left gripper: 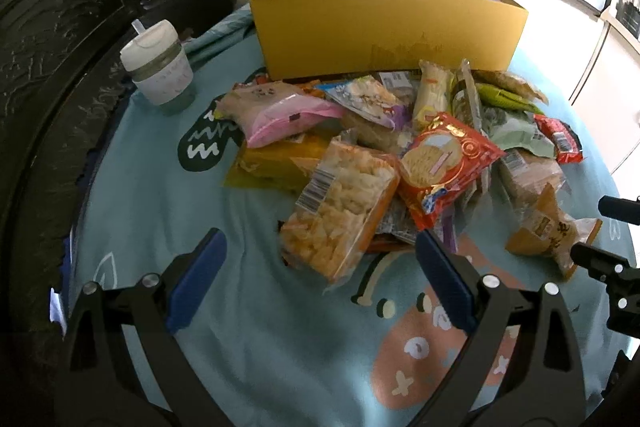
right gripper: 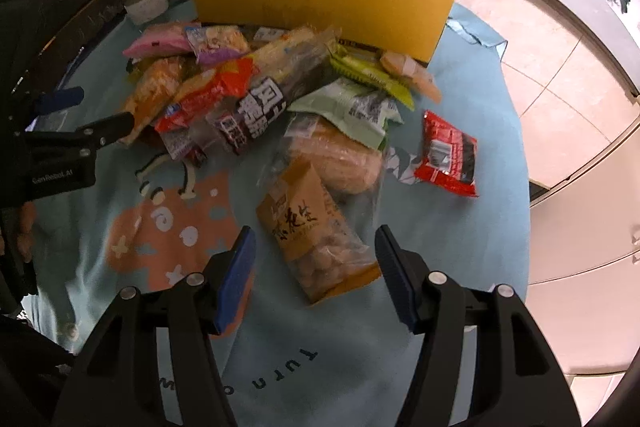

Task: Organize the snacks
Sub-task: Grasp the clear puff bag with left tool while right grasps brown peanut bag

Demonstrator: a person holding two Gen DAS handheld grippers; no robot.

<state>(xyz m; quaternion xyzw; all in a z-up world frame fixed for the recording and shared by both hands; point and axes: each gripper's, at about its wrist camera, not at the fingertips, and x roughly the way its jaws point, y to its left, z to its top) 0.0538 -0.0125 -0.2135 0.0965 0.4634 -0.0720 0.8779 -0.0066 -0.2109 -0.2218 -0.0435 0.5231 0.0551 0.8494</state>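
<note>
A pile of snack packets (left gripper: 384,147) lies on a round table under a pale blue cloth (left gripper: 248,307) printed with cartoon figures. At 12 o'clock behind the pile stands an open yellow box (left gripper: 384,27), its white inside showing and its front wall touching the farthest packets. At 10 o'clock from the pile, well apart from the box, sits a white cup with a lid and straw (left gripper: 158,63).

The left gripper (left gripper: 320,267) hangs above the cloth with its jaws wide and nothing between the blue pads; a clear packet of puffed rice crackers with orange edges (left gripper: 340,215) lies just ahead of it at 12 o'clock. A red packet showing round biscuits (left gripper: 444,163) rests at 2 o'clock from that one, partly on top of other packets.

The right gripper (right gripper: 316,251) is about half open, and its pads stand either side of a brown bag of peanuts (right gripper: 312,231) without pressing it. A red and black packet (right gripper: 450,155) lies alone at 2 o'clock from the bag, and a pale green packet (right gripper: 352,107) lies at 12 o'clock
</note>
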